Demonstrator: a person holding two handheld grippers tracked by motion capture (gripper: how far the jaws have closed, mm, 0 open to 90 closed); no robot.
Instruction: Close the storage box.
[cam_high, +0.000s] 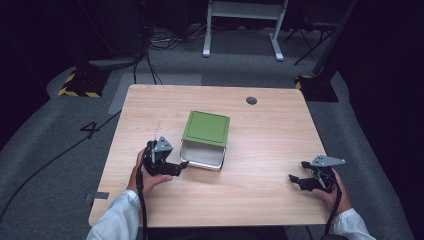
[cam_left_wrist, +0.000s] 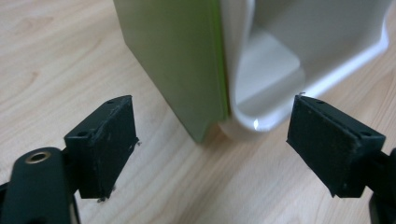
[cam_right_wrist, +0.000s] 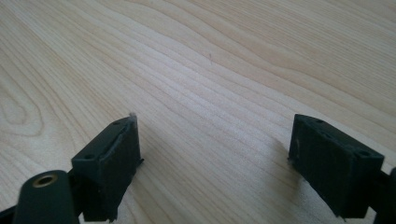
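- Left tongs (cam_high: 184, 165): held in the person's left hand (cam_high: 145, 176), at about 8 o'clock from the table's centre. The jaws stand wide apart with nothing between the pads. They point at the near-left corner of the white box (cam_high: 202, 156), just beside it and not touching.
- The white box lies near the middle of the table (cam_high: 270, 150). Its green lid (cam_high: 206, 128) sits slid toward 12 o'clock, so the near part of the box shows open.
- In the left gripper view the lid (cam_left_wrist: 177, 60) and the box's rounded white corner (cam_left_wrist: 261, 93) rise between and beyond the two black pads (cam_left_wrist: 107, 140), clear of both.
- Right tongs (cam_high: 296, 180): held in the right hand (cam_high: 334, 192), at about 4 o'clock, well apart from the box. The jaws are spread open and empty, over bare wood (cam_right_wrist: 210, 84).
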